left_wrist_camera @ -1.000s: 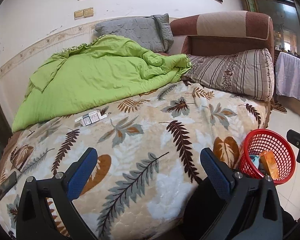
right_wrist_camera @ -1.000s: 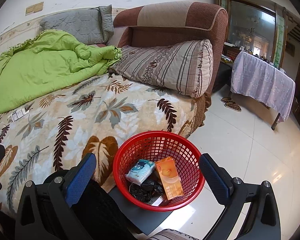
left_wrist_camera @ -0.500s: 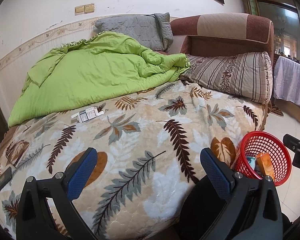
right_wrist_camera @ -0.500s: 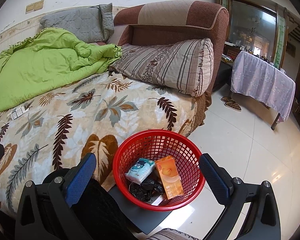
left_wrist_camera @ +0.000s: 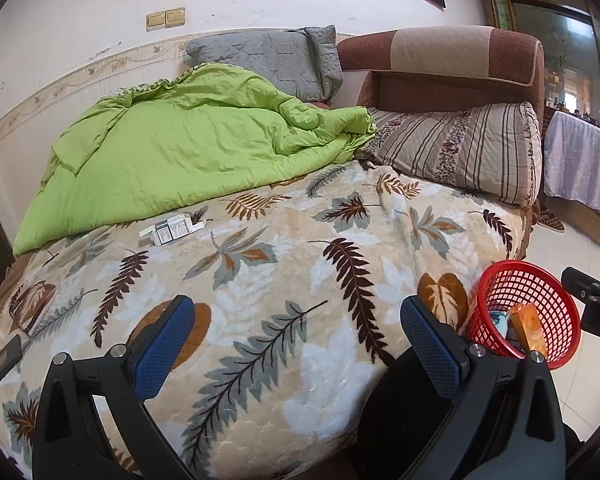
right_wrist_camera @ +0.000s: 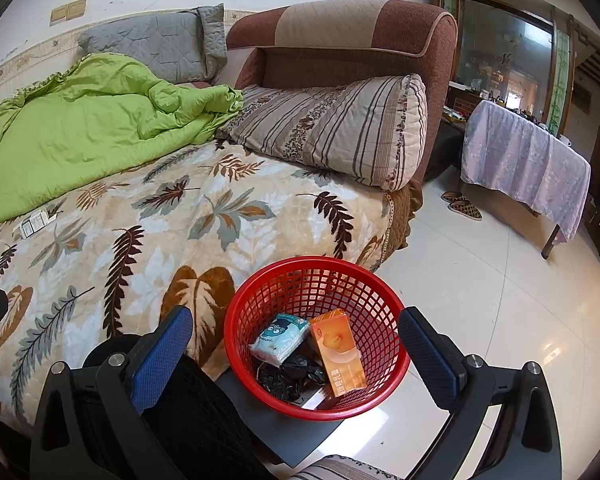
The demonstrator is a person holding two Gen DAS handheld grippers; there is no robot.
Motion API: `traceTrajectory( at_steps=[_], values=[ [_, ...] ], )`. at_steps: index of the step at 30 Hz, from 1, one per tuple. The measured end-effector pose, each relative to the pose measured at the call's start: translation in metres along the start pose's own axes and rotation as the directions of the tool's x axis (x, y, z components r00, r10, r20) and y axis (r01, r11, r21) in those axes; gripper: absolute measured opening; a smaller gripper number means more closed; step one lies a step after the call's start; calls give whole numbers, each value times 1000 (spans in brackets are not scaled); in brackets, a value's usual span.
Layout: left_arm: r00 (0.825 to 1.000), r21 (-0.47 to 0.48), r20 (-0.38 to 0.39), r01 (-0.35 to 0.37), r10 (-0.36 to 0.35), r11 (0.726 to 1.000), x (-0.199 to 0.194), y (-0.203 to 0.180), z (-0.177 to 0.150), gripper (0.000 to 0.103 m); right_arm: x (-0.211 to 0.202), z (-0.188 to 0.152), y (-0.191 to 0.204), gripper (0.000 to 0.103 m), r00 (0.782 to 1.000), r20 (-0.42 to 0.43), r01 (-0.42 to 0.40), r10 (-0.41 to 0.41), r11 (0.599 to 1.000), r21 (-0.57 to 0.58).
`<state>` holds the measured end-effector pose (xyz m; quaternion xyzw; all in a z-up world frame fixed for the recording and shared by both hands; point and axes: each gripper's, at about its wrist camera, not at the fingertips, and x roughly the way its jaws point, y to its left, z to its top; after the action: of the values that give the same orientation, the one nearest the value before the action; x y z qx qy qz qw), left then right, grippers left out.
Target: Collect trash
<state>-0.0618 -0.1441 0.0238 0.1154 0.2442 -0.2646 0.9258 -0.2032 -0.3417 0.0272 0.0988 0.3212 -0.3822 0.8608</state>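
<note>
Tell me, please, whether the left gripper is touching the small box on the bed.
Apart. In the left wrist view the open left gripper sits over the near blanket, while the small box lies farther up by the green quilt, with patterned blanket between them.

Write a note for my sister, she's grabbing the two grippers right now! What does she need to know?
Left hand-held gripper: open, empty, over the near part of the bed.
Right hand-held gripper: open, empty, just above the red basket.
The basket sits by the bed's near corner. Already in it: an orange box, a blue-and-white tissue pack and a black bag.
Left to do: a small white-and-grey box lies on the leaf blanket, beside the edge of the green quilt. The left gripper looks closer to it. Pick it up and drop it in the basket.
</note>
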Motion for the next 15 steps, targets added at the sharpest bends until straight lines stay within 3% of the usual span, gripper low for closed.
traceTrajectory(
  at_steps=[15],
  values=[
    [1000, -1, 1, 2, -2, 1000, 0, 0, 0, 102, 0, -1, 0, 103, 1000, -2, -1, 1, 1000, 1]
  ],
)
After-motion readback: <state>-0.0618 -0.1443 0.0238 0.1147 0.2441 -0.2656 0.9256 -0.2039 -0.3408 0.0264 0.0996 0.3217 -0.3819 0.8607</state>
